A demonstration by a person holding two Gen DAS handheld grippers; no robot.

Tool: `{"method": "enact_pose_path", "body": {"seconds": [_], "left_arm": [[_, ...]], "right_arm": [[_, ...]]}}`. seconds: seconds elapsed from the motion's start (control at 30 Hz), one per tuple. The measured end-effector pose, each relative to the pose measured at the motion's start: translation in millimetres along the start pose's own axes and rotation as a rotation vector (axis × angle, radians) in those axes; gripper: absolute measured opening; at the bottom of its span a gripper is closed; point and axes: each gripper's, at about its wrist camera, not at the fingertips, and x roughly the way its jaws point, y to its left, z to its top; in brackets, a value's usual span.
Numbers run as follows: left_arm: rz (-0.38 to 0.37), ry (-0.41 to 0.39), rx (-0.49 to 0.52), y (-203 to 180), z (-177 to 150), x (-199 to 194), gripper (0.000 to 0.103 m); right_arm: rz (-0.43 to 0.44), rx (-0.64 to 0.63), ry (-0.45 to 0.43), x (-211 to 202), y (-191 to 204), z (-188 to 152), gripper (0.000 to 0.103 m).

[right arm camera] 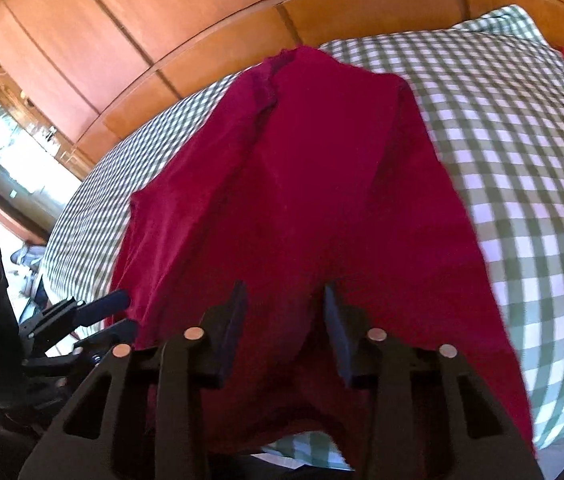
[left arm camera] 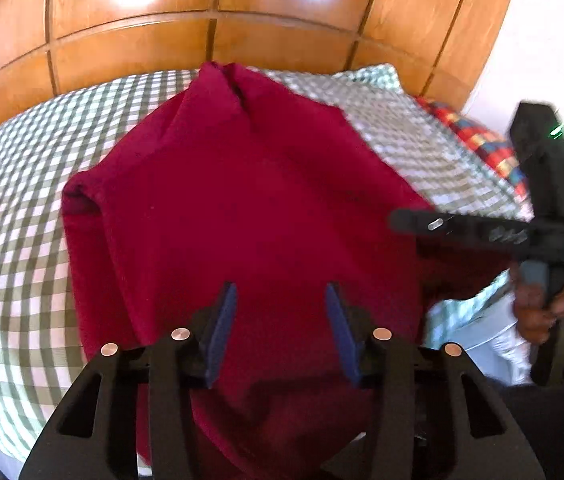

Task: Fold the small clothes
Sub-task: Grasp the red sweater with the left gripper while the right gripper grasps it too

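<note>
**Red cloth on a checked bed, both grippers low at its near edge**

Blue pads line the left gripper (left arm camera: pixel 282 300), and its jaws stand partly open, angled like a narrow V with a clear gap between the pads. Red cloth (left arm camera: pixel 250 200) fills that gap from behind and below, but the left wrist view does not show the pads pressing on it; they look free of the fabric, though it is hard to be sure at the tips.

The right gripper (right arm camera: pixel 285 300) has dark pads set a little closer together, also partly open. The cloth's near edge humps up between and under these jaws in the right wrist view. Whether the pads pinch that hump I cannot tell; a gap shows between them.

Each gripper shows in the other's camera. The right one crosses the right edge of the left view as a black bar, with a hand (left arm camera: pixel 537 312) on its grip below. The left one sits at the lower left of the right view, its two fingers pointing toward the cloth's left border, just beside it.

The cloth lies spread over the bed (left arm camera: pixel 10 208), whose cover is a green and white check. Its far end narrows to a bunched point near the bed's far edge, and a fold runs along its left side. A pillow (left arm camera: pixel 477 140) with red, blue and yellow squares lies at the far right. A wooden wall (left arm camera: pixel 202 0) of panels rises behind the bed.
</note>
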Motion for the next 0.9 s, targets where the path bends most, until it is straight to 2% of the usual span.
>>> {"method": "enact_pose_path", "body": {"seconds": [0.07,0.13,0.2,0.23,0.27,0.3,0.37,0.5,0.53,0.67,0.77,0.9], "left_arm": [[-0.051,-0.002,0.005,-3,0,-4,0.067],[-0.067,0.022,0.053,-15,-4,1,0.068],[-0.067,0.062,0.105,-27,-8,11,0.067],[-0.049,0.079,0.127,-32,-11,16,0.054],[-0.024,0.093,0.144,-33,-13,20,0.039],[-0.013,0.102,0.142,-30,-14,24,0.034],[-0.047,0.095,0.109,-23,-13,20,0.018],[-0.155,0.014,0.003,8,-6,-16,0.012],[-0.172,-0.012,-0.023,15,-2,-25,0.007],[-0.153,-0.149,-0.162,61,18,-71,0.006],[-0.091,-0.245,-0.224,96,34,-103,0.007],[0.064,-0.303,-0.233,135,57,-131,0.006]], "right_arm": [[0.020,-0.021,0.024,7,5,-2,0.035],[0.022,-0.039,0.069,19,10,-3,0.034],[0.014,-0.058,0.084,26,15,-7,0.028],[0.002,-0.072,0.084,28,16,-8,0.015],[-0.015,-0.087,0.081,28,17,-9,0.009],[-0.024,-0.093,0.077,28,16,-9,0.009],[-0.008,-0.097,0.067,24,16,-8,0.008],[0.083,-0.097,-0.014,-12,19,8,0.008],[0.077,-0.113,-0.046,-24,21,15,0.008],[0.031,-0.135,-0.159,-67,15,43,0.007],[-0.049,-0.141,-0.255,-99,4,68,0.007],[-0.232,-0.137,-0.329,-127,-32,105,0.007]]}}
